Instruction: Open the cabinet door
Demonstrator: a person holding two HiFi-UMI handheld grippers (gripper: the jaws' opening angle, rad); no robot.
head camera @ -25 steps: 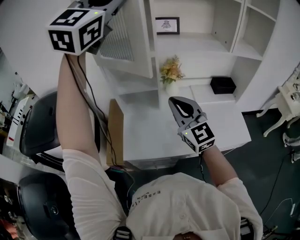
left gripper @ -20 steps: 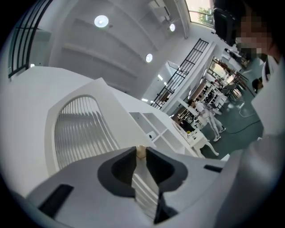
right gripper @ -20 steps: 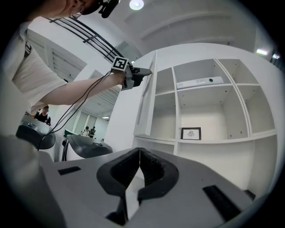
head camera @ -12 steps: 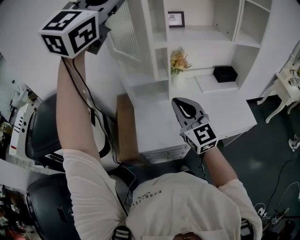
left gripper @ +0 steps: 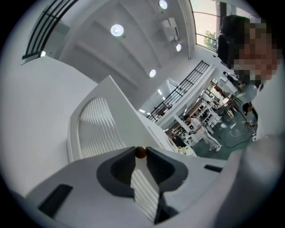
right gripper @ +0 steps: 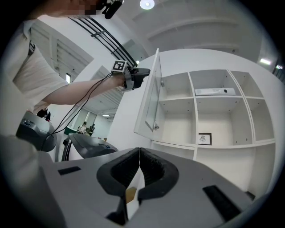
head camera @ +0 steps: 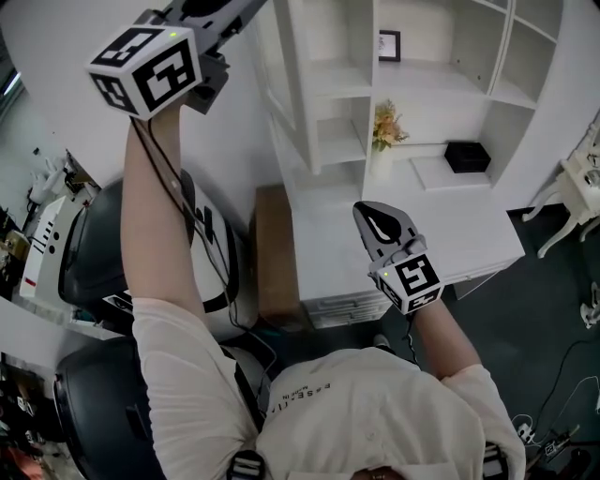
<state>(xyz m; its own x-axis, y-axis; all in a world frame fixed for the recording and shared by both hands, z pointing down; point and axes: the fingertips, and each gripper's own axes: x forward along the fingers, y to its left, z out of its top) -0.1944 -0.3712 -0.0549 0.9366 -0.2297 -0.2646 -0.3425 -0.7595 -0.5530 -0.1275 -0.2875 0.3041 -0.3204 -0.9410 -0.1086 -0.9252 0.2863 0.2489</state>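
The white cabinet door [head camera: 284, 84] with louvred slats [left gripper: 100, 129] stands swung out from the shelf unit [head camera: 422, 94]. My left gripper [head camera: 234, 11], raised high at the top of the head view, is shut on the door's small brown knob [left gripper: 140, 152]. In the left gripper view the knob is pinched between the jaw tips of the left gripper [left gripper: 140, 156]. The right gripper view shows the open door [right gripper: 151, 98] edge-on, with the left gripper [right gripper: 139, 76] at its outer edge. My right gripper [head camera: 378, 223] hovers over the white desk [head camera: 469, 244], shut and empty, the jaws of the right gripper [right gripper: 139, 153] touching.
Inside the shelf unit are a framed picture [head camera: 389, 44], a vase of flowers [head camera: 384, 131] and a black box [head camera: 467, 155]. A brown cardboard panel [head camera: 272, 253] leans at the desk's left end. Black chairs [head camera: 84, 253] stand to the left, and a white chair [head camera: 577, 187] at the far right.
The door has swung further out to the left with my left gripper on its knob, showing more of the shelves. My right gripper stays shut and has shifted slightly right.
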